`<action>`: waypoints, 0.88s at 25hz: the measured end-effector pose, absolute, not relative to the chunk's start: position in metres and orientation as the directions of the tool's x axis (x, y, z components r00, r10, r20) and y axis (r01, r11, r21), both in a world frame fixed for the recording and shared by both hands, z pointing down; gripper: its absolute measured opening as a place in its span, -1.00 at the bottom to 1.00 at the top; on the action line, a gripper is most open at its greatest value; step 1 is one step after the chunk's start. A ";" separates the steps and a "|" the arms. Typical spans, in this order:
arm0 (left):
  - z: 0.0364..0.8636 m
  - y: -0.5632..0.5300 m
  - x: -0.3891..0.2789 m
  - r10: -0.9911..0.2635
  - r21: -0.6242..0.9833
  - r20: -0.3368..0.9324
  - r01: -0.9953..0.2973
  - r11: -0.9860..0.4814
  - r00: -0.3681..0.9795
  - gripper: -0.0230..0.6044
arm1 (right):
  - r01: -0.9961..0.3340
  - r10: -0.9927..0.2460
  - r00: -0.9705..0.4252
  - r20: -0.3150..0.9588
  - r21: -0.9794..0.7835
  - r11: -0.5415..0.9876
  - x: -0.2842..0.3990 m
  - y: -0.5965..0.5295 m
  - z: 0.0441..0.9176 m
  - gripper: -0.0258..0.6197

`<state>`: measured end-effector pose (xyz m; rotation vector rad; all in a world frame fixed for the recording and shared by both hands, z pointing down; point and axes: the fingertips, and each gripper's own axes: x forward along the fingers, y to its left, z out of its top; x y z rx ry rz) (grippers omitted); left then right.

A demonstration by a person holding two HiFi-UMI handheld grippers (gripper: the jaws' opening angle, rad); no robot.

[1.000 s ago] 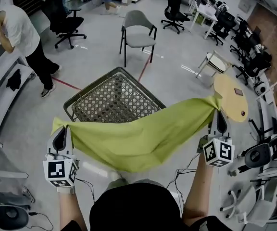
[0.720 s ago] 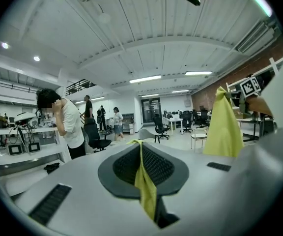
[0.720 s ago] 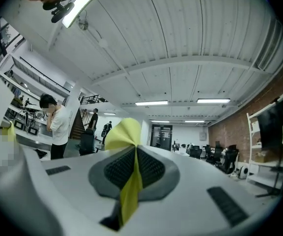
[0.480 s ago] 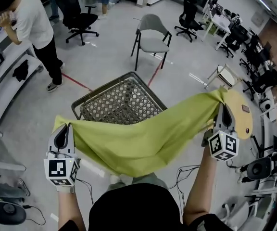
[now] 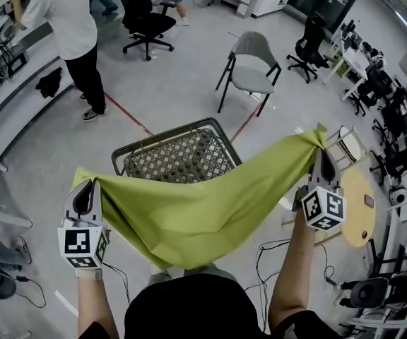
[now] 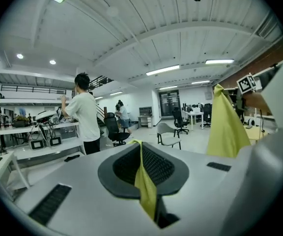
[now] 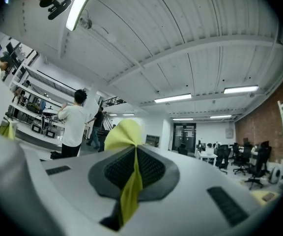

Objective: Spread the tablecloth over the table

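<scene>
Your left tool (image 5: 83, 183) is shut tight on one corner of the yellow-green tablecloth (image 5: 196, 207). The left gripper view shows its two dark pads pressed together, with a thin strip of the cloth (image 6: 146, 188) pinched between them and a small tip poking out past the jaws. Your right tool (image 5: 321, 155) is clamped just as tightly on the opposite corner. In the right gripper view the fabric (image 7: 130, 188) runs down the seam between the closed pads and puffs out in a small bunch beyond the tips. Between your two tools the tablecloth hangs in the air as a sagging band, its right end higher in the head view than its left and its lowest fold drooping close to your body. It is not lying on the bench (image 5: 162, 162). That dark, metal-framed bench with a lattice top stands on the floor in front of you, and from the head view the cloth's far edge covers its near side. Beyond it stand a grey chair (image 5: 254, 63) and a person (image 5: 69, 16) in a white shirt by the shelving on the left. In the left gripper view the cloth's far corner (image 6: 224, 127) hangs at the right.
</scene>
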<state>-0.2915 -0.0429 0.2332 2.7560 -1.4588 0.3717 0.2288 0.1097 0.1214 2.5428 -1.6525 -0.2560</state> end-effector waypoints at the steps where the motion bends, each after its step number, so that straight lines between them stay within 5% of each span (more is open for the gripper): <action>1: 0.233 -0.048 -0.290 -0.822 -0.111 0.214 -0.823 -0.557 0.527 -0.87 | -0.907 -0.922 0.377 -0.083 0.168 -0.386 0.231 0.095 0.122 -0.88; 22: 0.173 -0.195 -0.263 -0.916 -0.257 0.223 -0.886 -0.386 0.334 -0.87 | -0.997 -0.997 0.049 -0.056 0.049 -0.051 0.260 -0.182 0.103 -0.88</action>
